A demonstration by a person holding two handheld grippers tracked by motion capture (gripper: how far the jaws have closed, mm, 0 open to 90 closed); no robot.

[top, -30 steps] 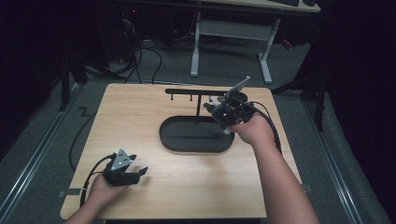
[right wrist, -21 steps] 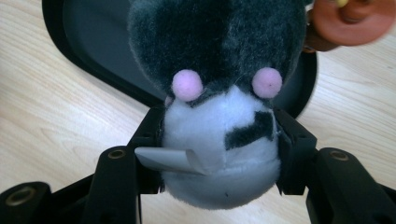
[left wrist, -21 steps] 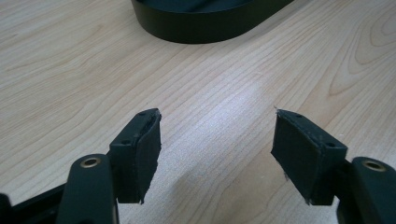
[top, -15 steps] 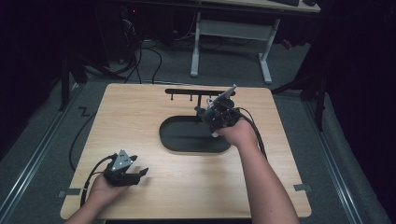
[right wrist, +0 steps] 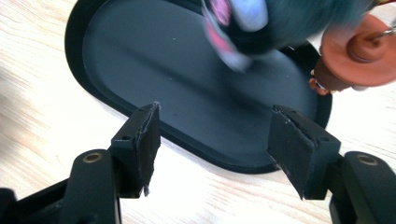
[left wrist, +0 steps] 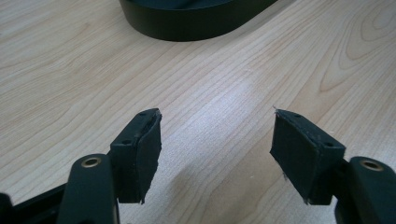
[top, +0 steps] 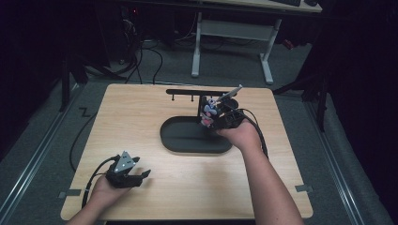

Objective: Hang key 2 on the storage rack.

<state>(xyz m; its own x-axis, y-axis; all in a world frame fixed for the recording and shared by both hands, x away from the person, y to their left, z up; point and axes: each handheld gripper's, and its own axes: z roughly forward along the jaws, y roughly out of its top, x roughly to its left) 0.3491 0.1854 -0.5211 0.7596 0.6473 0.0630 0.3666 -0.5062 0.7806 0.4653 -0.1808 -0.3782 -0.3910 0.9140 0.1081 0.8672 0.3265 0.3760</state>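
so your right gripper (top: 212, 114) has just been opening over the black tray (top: 178, 140), the small toy (right wrist: 261, 23) looks freed above the tray rather than pinched, your left gripper (top: 141, 176) waits open and empty, and settling it seems left.

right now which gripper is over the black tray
The right gripper, beside a small colourful toy; its jaws have just been opening. The left gripper sits over bare table.
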